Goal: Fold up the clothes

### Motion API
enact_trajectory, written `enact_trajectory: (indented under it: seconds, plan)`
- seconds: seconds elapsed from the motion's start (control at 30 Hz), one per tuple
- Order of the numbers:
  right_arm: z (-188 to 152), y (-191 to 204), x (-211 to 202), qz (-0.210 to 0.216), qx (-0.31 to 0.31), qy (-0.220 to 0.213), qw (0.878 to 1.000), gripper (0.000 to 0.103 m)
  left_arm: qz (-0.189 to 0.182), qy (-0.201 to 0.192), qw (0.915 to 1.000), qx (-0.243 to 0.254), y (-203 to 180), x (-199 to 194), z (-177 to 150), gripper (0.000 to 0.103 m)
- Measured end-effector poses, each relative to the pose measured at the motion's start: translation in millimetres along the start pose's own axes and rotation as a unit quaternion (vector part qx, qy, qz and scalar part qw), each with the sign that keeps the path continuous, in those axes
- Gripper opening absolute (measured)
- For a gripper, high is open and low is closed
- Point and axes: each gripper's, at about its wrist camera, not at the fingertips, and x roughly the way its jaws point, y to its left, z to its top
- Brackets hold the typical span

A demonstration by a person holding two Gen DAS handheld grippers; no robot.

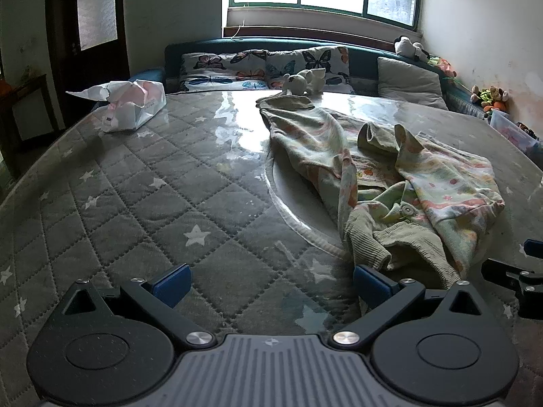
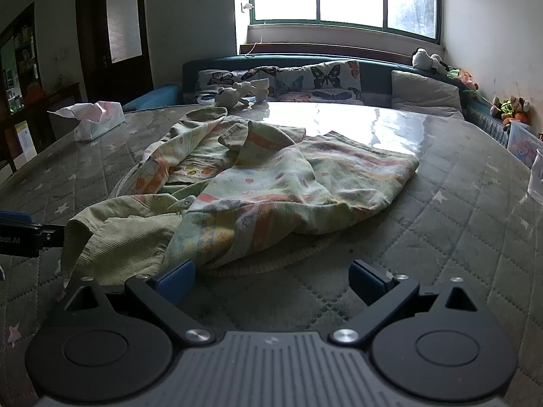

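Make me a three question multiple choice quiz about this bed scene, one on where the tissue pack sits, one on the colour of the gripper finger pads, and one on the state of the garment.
1. Where does the tissue pack lie relative to the garment?
A. On top of it
B. Apart from it, toward the door side of the mattress
C. Under it

2. What colour are the finger pads of the left gripper?
A. Red
B. Yellow
C. Blue

3. What state is the garment in?
A. Crumpled, unfolded
B. Neatly folded
C. On a hanger

Answers: 1 B, bare quilted mattress lies between them. 2 C, both pads show blue; the right gripper has the same. 3 A, it lies bunched with loose wrinkles.
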Motion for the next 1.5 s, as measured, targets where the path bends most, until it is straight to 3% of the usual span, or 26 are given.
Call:
enact_trajectory:
  seconds: [0.8,1.13,1.43,1.5]
  plan:
    - [22,5,10,0.019,-0.030,0.000,0.999,0.085,-0.013,-0.021,0.9989,0.040,-22,3,24,0.103]
    - [49,1,33,0.028,-0.038,0.007,0.999,0.075,-0.022,-0.049,0.9955,0.078,-32,15,59,0.102]
    - [84,-18,71,0.019,-0.020,0.014,1.000,0.070,-0.049,-0.041,0.9909,0.119,-49,65,95,0.087]
    - [92,-22,83,0.022,-0.016,0.019,0.999,0.068,-0.055,-0.035,0.9897,0.127,-53,78,102,0.077]
